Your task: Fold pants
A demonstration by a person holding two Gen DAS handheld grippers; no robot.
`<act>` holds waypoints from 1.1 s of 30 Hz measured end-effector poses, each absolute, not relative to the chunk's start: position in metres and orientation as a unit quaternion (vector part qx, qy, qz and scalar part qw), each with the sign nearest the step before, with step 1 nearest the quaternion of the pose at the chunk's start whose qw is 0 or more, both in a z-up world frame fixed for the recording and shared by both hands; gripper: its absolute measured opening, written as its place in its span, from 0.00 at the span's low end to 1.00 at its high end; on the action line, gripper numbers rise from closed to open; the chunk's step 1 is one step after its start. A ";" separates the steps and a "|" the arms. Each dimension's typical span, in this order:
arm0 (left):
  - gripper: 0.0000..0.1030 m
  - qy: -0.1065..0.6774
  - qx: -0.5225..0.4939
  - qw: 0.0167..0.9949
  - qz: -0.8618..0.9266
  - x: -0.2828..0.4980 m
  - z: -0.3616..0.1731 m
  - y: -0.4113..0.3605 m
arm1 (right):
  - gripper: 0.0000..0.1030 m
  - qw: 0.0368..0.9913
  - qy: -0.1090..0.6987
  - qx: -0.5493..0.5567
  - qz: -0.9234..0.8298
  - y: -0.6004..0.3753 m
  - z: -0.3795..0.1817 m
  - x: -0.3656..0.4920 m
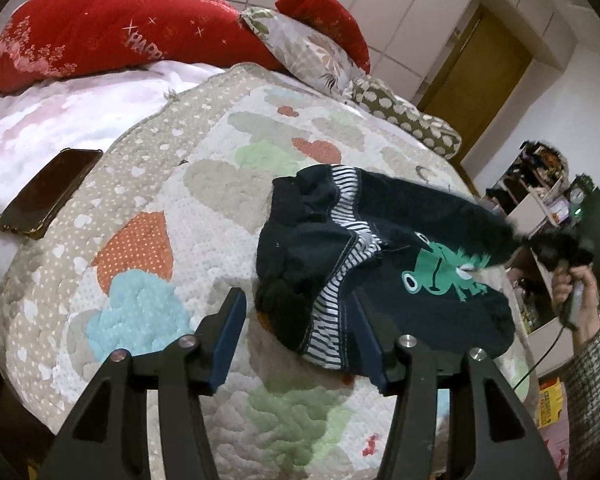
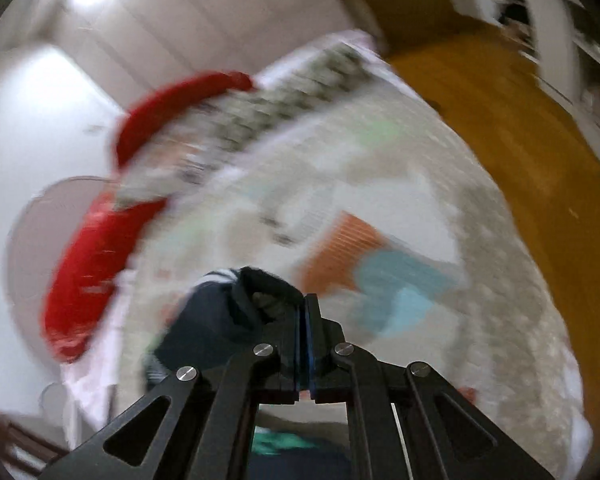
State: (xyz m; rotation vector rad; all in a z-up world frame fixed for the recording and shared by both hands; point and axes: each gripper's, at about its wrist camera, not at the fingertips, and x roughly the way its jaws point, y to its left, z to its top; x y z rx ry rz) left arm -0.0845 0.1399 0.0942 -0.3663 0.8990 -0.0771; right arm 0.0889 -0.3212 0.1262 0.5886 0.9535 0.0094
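**Dark pants on the quilt, one end lifted by the right gripper**

Left wrist view: A bed carries a quilt patterned with hearts and clouds. The pants, dark with striped lining and a green frog print, lie on the quilt. Beyond the pants, at the head of the bed, sit a red pillow and a floral pillow. Left of the pants, at the quilt's edge, a phone lies on a white sheet. Right of the pants and past the bed stand a wooden door and cluttered shelves. The left gripper points down at the near edge of the pants, its jaws apart, with the striped hem between them but not pinched. To the right of the pants a hand in a checked sleeve holds the right gripper, where the far end of the pants rises off the quilt.

Right wrist view: The picture is blurred. The right gripper has its jaws together, clamped on a bunched fold of the pants, which hang to the left of the jaws above the quilt. The red pillow is beyond the pants on the left, and an orange-brown floor lies to the right.
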 end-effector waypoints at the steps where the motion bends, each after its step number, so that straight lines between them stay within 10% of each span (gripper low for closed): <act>1: 0.51 0.436 -0.171 0.883 -0.036 -0.081 0.094 0.139 | 0.04 0.841 0.468 0.269 -0.034 -0.330 0.108 0.090; 11: 0.55 0.440 -0.150 0.885 -0.012 -0.048 0.101 0.127 | 0.07 0.856 0.476 0.197 -0.054 -0.328 0.084 0.090; 15: 0.59 0.446 -0.158 0.881 -0.009 -0.040 0.098 0.119 | 0.29 0.853 0.494 0.160 0.049 -0.277 0.082 0.099; 33: 0.61 0.492 -0.179 0.851 0.028 -0.035 0.069 0.140 | 0.29 0.821 0.523 0.188 0.134 -0.239 0.046 0.054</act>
